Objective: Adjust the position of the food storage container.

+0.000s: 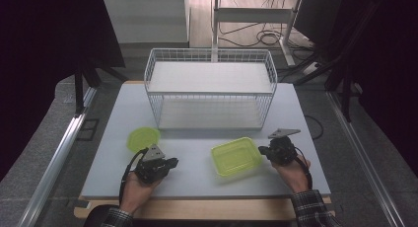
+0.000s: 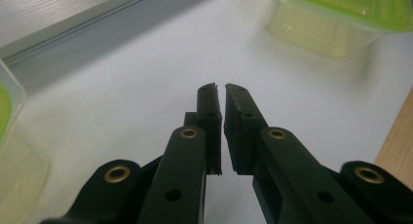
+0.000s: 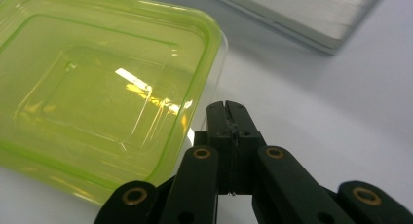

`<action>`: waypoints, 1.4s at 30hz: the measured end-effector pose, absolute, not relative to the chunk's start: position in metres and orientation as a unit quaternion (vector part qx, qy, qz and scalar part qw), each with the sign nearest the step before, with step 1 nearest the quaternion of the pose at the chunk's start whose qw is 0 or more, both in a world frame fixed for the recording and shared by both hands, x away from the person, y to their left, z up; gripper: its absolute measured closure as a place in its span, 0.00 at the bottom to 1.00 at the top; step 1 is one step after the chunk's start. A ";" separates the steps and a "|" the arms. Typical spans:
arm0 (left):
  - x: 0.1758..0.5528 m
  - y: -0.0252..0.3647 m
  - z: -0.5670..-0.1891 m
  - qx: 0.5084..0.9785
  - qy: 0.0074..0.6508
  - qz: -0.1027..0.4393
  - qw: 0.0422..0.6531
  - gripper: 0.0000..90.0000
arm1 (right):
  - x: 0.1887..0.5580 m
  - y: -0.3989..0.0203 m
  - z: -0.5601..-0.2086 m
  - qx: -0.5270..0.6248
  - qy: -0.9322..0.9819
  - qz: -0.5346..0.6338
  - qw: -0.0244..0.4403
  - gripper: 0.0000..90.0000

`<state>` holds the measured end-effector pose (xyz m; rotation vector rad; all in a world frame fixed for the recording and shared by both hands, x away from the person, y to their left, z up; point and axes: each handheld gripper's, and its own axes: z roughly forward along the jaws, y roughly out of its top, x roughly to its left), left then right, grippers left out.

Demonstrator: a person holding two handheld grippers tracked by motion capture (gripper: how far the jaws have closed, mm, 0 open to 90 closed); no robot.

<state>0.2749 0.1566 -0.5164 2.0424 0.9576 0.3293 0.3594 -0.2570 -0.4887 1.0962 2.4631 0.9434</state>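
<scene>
A rectangular lime-green lidded container [image 1: 235,156] lies on the grey table [image 1: 197,180], front centre. A smaller green-lidded container [image 1: 143,138] sits to its left. My left gripper [image 1: 173,162] rests low between them, pointing right at the rectangular container [image 2: 341,14]. Its jaws [image 2: 220,87] are shut to a thin slit with nothing between them, and the small container [image 2: 9,136] is at its left. My right gripper [image 1: 261,150] points left, its tips right beside the rectangular container's right edge. It [image 3: 226,106] is shut and empty, next to the container's [image 3: 97,87] clear side wall.
A white wire basket rack [image 1: 210,89] with two shelves stands at the back of the table, its open side facing me; its base [image 3: 302,14] lies beyond my right gripper. The table's wooden front edge [image 2: 397,146] runs just behind my left gripper.
</scene>
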 end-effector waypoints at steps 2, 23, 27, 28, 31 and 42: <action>0.274 0.156 -0.517 0.816 0.380 0.129 0.417 0.95 | 0.356 -0.251 -0.490 0.373 0.858 0.326 0.137 0.99; 0.272 0.156 -0.519 0.820 0.379 0.127 0.409 0.93 | 0.339 -0.203 -0.496 0.313 0.885 0.326 0.111 0.99; 0.272 0.157 -0.519 0.820 0.381 0.127 0.407 0.90 | 0.337 -0.210 -0.490 0.320 0.876 0.336 0.128 0.96; 0.271 0.158 -0.519 0.820 0.382 0.128 0.405 0.87 | 0.337 -0.212 -0.489 0.320 0.875 0.339 0.132 0.94; 0.270 0.159 -0.519 0.821 0.386 0.138 0.398 0.76 | 0.333 -0.216 -0.487 0.323 0.870 0.345 0.139 0.84; 0.261 0.167 -0.518 0.821 0.391 0.142 0.391 0.22 | 0.322 -0.222 -0.485 0.336 0.847 0.377 0.162 0.36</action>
